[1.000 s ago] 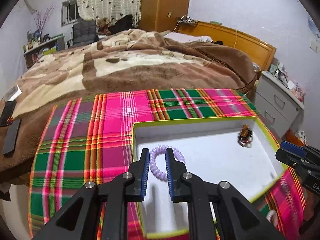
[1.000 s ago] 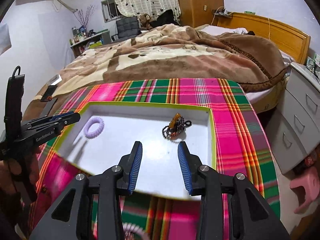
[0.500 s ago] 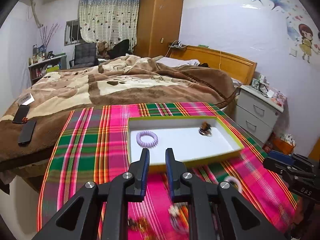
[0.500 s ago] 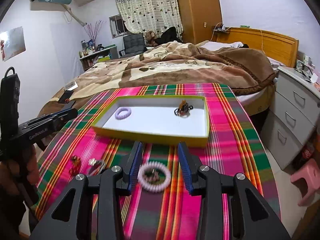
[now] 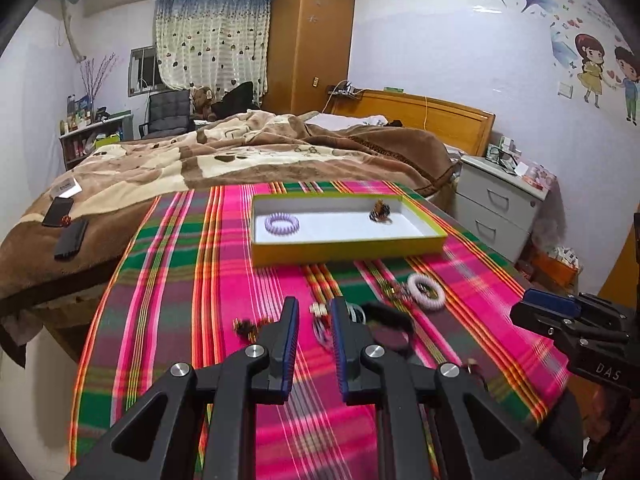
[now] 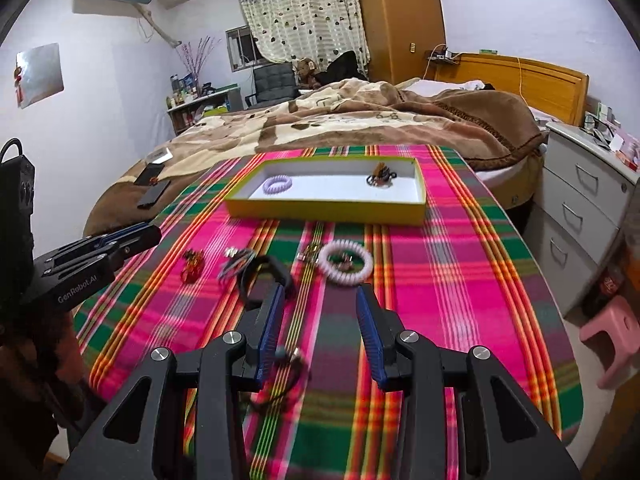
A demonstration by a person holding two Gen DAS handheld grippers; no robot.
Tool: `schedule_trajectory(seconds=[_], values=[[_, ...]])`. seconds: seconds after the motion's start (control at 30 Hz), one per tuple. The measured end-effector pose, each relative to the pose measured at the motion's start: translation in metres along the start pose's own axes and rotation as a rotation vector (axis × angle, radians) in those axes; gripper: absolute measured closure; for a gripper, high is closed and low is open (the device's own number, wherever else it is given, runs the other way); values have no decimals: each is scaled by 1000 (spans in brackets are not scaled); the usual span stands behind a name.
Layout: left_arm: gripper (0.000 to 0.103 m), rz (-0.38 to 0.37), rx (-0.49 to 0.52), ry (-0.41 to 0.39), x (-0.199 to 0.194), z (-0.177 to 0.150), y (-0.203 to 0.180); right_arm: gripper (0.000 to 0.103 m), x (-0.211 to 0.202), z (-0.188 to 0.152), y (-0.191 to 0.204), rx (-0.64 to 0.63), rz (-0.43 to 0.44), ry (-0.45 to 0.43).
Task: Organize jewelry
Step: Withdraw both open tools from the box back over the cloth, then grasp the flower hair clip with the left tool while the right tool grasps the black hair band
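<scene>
Plaid cloth [image 6: 460,280] of pink, green and yellow stripes covers the whole table before us; on its far half sits the shallow yellow-walled cardboard tray [image 6: 320,210] with a white floor, holding a lilac spiral hair tie [image 6: 277,185] at its left and a dark beaded trinket [image 6: 380,177] at its right, well apart; loose on the cloth nearer us lie a pale pink spiral hair tie [image 6: 346,266], a black band [image 6: 262,276], a red ornament [image 6: 191,266] and a thin black loop [image 6: 280,376], somewhat blurred. We judge two pieces sorted and the rest waiting; next we must lower over one loose piece and pinch it. Our right gripper [image 6: 320,328] is released, jaws wide, touching nothing; our left gripper [image 5: 314,336] is parted narrowly and empty too.
</scene>
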State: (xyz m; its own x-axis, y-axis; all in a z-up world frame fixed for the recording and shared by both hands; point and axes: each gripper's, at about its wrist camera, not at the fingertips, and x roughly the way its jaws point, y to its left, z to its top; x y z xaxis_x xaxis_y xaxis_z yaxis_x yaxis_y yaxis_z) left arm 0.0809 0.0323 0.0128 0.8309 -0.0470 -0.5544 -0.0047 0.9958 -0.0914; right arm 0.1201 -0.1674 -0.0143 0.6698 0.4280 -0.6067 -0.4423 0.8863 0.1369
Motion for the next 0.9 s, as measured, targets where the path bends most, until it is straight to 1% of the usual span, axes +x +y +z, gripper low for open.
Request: schedule_trajectory(seconds=[0.23,0.43,0.63,0.9], values=[[88,1,7,4,-13,-16,-5,65,-7,-19,6,-7,-7,29],[88,-4,14,5,-17,-20,-8,65,-8,-25,8,-9,-7,37],[88,-10,15,13,-15,-22,-8,65,-4,-29,8,-9,-7,53],[88,-19,10,46,0,-25,-6,65,13,-33,8,-10,-2,100]])
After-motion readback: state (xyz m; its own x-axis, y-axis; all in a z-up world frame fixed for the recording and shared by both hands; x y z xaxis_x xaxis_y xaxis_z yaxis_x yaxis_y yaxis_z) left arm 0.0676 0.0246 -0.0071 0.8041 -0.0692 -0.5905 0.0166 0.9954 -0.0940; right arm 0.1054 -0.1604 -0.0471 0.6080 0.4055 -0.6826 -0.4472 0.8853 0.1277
